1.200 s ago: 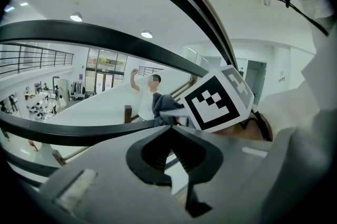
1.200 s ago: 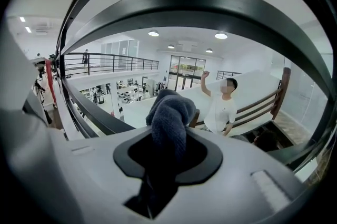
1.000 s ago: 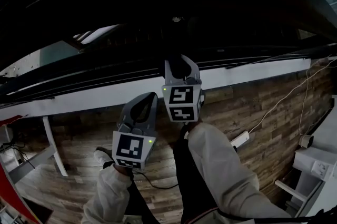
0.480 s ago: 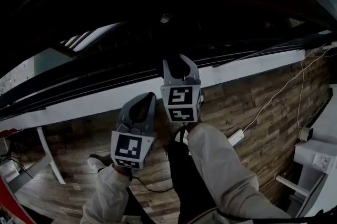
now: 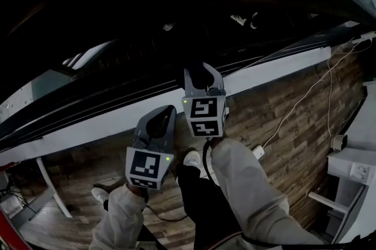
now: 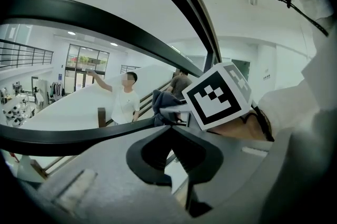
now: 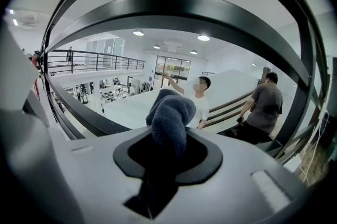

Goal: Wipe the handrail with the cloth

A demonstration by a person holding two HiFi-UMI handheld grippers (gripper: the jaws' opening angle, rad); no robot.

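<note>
In the right gripper view a dark blue-grey cloth (image 7: 169,117) sticks up from between the jaws of my right gripper (image 7: 168,136), which is shut on it. A thick black handrail (image 7: 184,13) arcs above it, apart from the cloth. The head view is dark: the right gripper (image 5: 202,70) reaches toward the black railing (image 5: 117,99), and the left gripper (image 5: 158,118) sits lower left of it. In the left gripper view my left gripper (image 6: 169,127) is shut with nothing in it. Behind it are a black rail (image 6: 73,136), the cloth (image 6: 162,104) and the right gripper's marker cube (image 6: 218,95).
Below the railing run a white ledge (image 5: 276,69) and a wooden floor (image 5: 294,131) with a power strip (image 5: 257,152) and white cables. White furniture (image 5: 352,172) stands at the right. Two people (image 7: 200,99) (image 7: 266,107) stand beyond the rail.
The floor and ledge have slid left and tilted steeper in the head view, and the person's feet have stepped. Both grippers keep nearly the same place and grip.
</note>
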